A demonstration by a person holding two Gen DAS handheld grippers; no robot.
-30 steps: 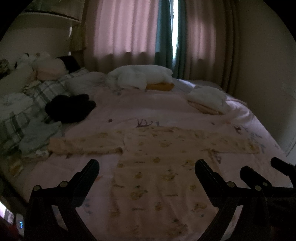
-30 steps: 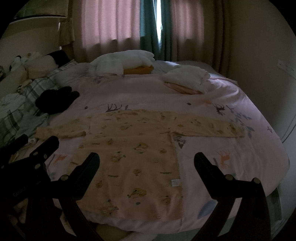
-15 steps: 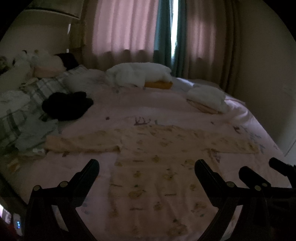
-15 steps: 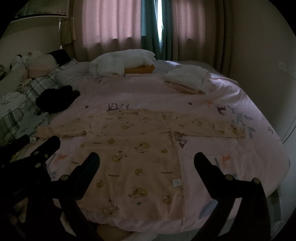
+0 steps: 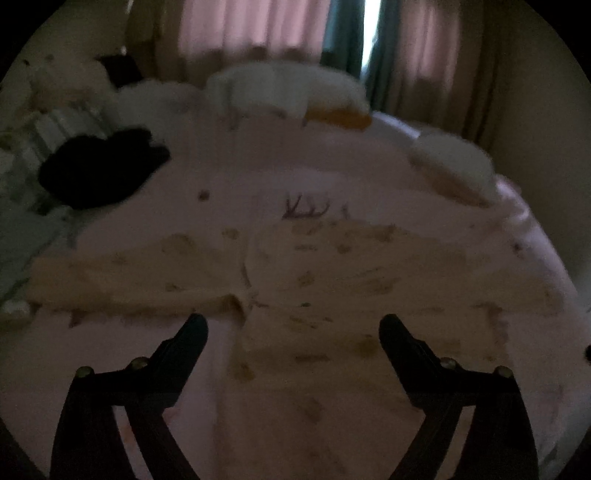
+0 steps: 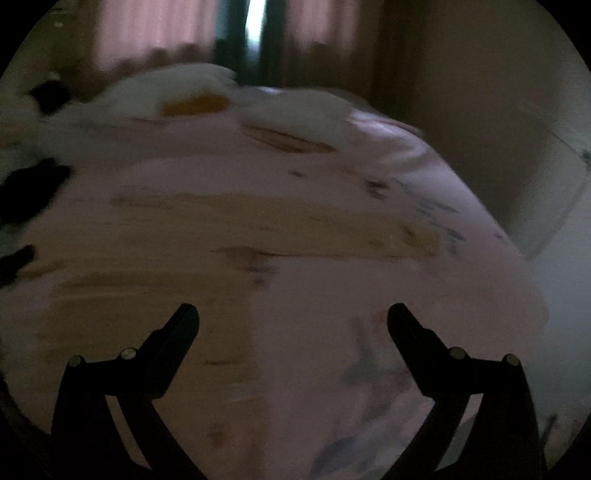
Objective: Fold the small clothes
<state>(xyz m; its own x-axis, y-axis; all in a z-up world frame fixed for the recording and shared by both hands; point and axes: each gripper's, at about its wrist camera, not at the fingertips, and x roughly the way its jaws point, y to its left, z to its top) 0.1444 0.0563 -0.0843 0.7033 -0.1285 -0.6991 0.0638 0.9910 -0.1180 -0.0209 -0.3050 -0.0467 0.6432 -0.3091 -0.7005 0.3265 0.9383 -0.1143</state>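
The yellow baby garment [image 5: 332,280] is seen spread ahead of the left gripper [image 5: 293,326], whose empty jaws are closing; the right gripper [image 6: 293,317] is held released, seemingly above the garment's right edge.

Baby shirt spread flat on a pink bed, seen past the left gripper

The left gripper [image 5: 293,325] hangs over the cream, yellow-printed shirt [image 5: 314,295], its jaws wide apart and closing, with nothing pinched between them. The shirt lies with both sleeves stretched out left and right on the pink cover [image 5: 229,177], just near of a printed antler drawing [image 5: 306,206]. A black garment [image 5: 99,170] lies far left, a white pile [image 5: 280,88] with an orange item [image 5: 340,116] at the far edge, and folded white cloth [image 5: 454,162] far right, below the curtains [image 5: 251,26]. The view is blurred.
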